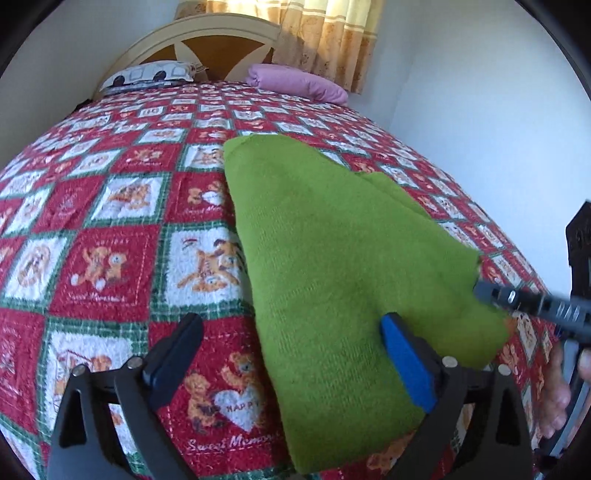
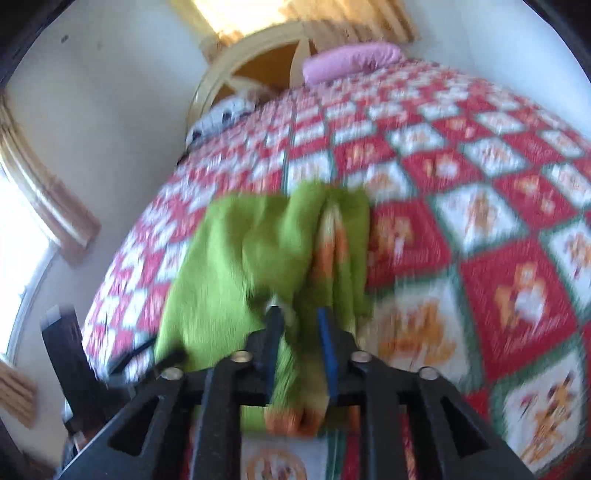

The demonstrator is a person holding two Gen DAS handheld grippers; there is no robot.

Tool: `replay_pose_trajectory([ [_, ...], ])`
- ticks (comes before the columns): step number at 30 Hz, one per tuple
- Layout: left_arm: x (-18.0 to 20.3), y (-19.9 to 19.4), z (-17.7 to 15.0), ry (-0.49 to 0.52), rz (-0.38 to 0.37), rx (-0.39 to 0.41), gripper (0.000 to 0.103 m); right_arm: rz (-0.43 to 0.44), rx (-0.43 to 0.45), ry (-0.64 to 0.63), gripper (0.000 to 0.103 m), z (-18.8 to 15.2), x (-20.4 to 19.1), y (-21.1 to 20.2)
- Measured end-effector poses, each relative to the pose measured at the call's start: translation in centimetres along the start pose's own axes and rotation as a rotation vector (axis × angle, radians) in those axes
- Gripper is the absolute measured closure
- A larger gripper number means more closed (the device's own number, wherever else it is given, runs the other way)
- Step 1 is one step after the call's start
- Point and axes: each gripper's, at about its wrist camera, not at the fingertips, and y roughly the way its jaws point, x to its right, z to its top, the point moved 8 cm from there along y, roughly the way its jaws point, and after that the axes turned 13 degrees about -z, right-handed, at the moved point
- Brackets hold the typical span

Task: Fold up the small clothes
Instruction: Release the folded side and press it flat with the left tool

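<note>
Right wrist: green garment (image 2: 258, 258) betw. jaws

Patterned bedspread (image 1: 110, 229), pink pillow (image 1: 295, 82), perhaps curtains (image 1: 328, 37).

Bed (image 1: 110, 206) w/ patchwork quilt, arched headboard (image 1: 207, 44), sunlit curtains (image 1: 332, 33), white walls (image 1: 480, 92)

A green knitted garment (image 1: 332, 258) is spread on a red-and-white patchwork bedspread (image 1: 110, 229). The left gripper (image 1: 291, 354) is held wide open above it; the right gripper (image 1: 480, 288) is seen at the garment's right edge.
</note>
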Motion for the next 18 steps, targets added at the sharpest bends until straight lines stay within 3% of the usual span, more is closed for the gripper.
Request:
replay_pose_trajectory([
  [5, 1.3, 0.6, -0.3, 0.057, 0.003, -0.014, 0.003, -0.033, -0.008, -0.008, 0.077, 4.9, -2.1, 3.5],
  [9, 1.8, 0.9, -0.6, 0.101, 0.021, -0.018, 0.003, -0.074, -0.11, -0.059, 0.077, 5.9, -2.9, 8.6],
  [10, 1.7, 0.9, -0.7, 0.1, 0.017, -0.017, 0.003, -0.07, -0.119, -0.067, 0.082, 6.0, -3.1, 9.3],
  [11, 1.6, 0.8, -0.7, 0.092, 0.012, -0.015, 0.002, -0.071, -0.11, -0.082, 0.098, 6.1, -3.2, 9.5],
  [14, 1.5, 0.6, -0.7, 0.08, -0.006, -0.009, 0.001, -0.116, -0.085, -0.156, 0.099, 6.5, -4.0, 9.4],
  [18, 1.8, 0.2, -0.6, 0.083, -0.043, 0.014, 0.0, -0.165, -0.038, -0.132, 0.1, 7.9, -2.7, 8.8],
])
